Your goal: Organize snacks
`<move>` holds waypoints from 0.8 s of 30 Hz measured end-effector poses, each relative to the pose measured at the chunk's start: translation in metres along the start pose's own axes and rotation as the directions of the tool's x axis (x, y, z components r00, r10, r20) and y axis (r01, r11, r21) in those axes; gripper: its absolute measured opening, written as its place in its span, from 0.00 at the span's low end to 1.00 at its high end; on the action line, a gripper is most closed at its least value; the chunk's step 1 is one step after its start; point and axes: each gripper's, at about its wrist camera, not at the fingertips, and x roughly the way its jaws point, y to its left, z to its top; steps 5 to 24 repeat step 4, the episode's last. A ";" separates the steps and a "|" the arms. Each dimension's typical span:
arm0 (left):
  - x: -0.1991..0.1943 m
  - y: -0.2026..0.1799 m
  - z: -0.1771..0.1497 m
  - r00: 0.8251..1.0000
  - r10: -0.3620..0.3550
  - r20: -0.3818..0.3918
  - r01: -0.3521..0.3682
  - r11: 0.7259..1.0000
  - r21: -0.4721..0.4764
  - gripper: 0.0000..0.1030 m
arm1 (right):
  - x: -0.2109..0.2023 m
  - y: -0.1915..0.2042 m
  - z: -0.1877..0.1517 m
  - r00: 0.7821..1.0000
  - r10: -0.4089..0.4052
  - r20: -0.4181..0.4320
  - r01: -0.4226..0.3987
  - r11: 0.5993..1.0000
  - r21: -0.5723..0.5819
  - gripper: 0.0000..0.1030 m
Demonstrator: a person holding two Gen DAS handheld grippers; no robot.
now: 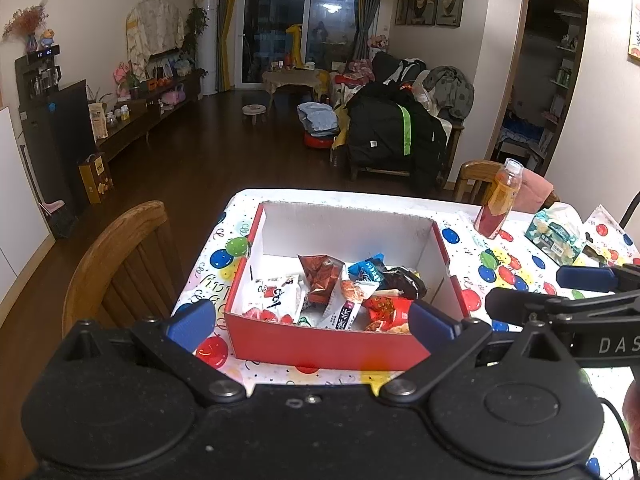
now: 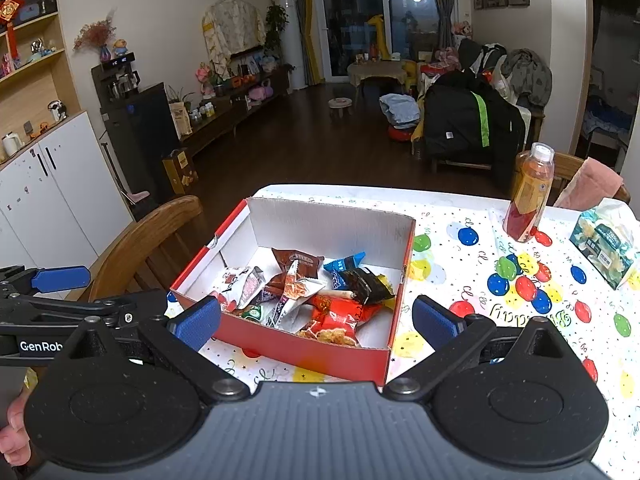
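Two grippers hanging over the near edge of the table, both matte black plastic with ribbed blue pads. Going left to right: a curved wooden chair with a slatted back sits tucked against the table's left side. Next the left gripper, jaws spread wide, nothing between them, hovering just in front of the box. The cardboard box is red outside, plain white inside, open-topped and rectangular, sitting on a glossy balloon-print tablecloth. All the snack packets are heaped in the box's near half: crinkly foil and plastic wrappers, a brown one, a blue one, a black one, some white ones, a red bag at the front. The right gripper is also wide open and empty, near the box's front right corner. Further right, toward the far edge, stands an upright plastic bottle with a clear cap and orange-red label, then a soft teal tissue pack, well apart from the box.
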 end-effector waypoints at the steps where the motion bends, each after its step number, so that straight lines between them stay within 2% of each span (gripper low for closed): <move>1: 0.000 0.000 0.000 1.000 -0.001 -0.002 0.001 1.000 0.000 1.00 | 0.000 -0.002 -0.002 1.000 0.001 -0.001 -0.001 1.000 0.003 1.00; 24: 0.000 -0.004 0.001 1.000 -0.004 -0.007 0.004 1.000 0.007 1.00 | -0.003 -0.007 -0.005 1.000 0.001 -0.001 -0.001 1.000 0.010 1.00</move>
